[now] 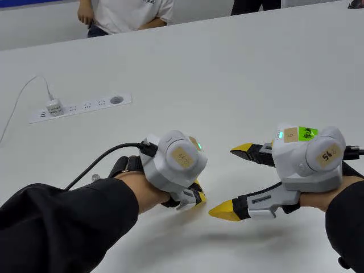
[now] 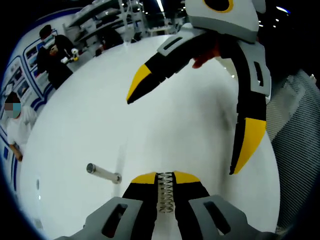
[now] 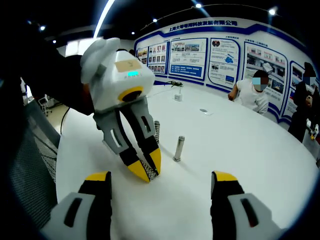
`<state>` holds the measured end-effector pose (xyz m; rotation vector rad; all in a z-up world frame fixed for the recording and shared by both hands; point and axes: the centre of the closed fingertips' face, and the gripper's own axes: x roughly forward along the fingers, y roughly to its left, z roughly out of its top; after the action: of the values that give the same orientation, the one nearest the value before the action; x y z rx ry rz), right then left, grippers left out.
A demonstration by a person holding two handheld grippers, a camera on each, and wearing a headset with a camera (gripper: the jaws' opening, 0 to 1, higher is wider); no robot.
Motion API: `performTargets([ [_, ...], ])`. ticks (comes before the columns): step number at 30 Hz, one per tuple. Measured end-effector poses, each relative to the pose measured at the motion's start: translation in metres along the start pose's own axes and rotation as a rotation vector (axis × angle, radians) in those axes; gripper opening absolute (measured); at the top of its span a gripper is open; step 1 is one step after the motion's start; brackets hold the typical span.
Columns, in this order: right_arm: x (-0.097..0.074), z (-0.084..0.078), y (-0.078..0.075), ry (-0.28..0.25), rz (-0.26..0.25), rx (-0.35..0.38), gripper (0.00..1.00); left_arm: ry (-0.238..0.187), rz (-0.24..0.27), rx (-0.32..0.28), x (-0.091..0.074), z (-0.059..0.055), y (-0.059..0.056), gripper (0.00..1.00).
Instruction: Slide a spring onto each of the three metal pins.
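Observation:
My left gripper [image 2: 165,181] is shut on a small coil spring [image 2: 165,192], which stands up between its yellow tips. In the right gripper view the left gripper [image 3: 146,169] points down at the white table with the spring [image 3: 145,169] at its tips. Just beyond it a bare metal pin [image 3: 178,148] stands upright. A second grey post [image 3: 156,131] behind the jaw looks ribbed. A pin [image 2: 103,173] also lies left of my left jaws. My right gripper [image 3: 161,176] is open and holds nothing. It faces the left gripper [image 1: 193,198] from the right [image 1: 230,181].
A white power strip [image 1: 79,107] with a plugged-in charger lies at the far left of the white table [image 1: 239,74]. A person [image 1: 128,14] stands at the far edge. A black cable [image 1: 96,162] trails from the left gripper, with a small metal object [image 1: 95,177] beside it.

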<state>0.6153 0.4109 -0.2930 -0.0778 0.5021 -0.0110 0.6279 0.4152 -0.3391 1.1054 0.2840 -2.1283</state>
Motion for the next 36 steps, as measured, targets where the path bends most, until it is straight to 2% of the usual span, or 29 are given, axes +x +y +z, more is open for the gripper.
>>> performTargets([
  [13,0.001,0.000,0.002,0.003,0.008,-0.006,0.83,-0.042,0.035,-0.036,-0.016,0.001,0.005,0.11],
  [36,0.001,0.000,0.003,0.009,0.009,-0.011,0.83,-0.078,0.066,-0.096,-0.031,-0.004,0.013,0.11],
])
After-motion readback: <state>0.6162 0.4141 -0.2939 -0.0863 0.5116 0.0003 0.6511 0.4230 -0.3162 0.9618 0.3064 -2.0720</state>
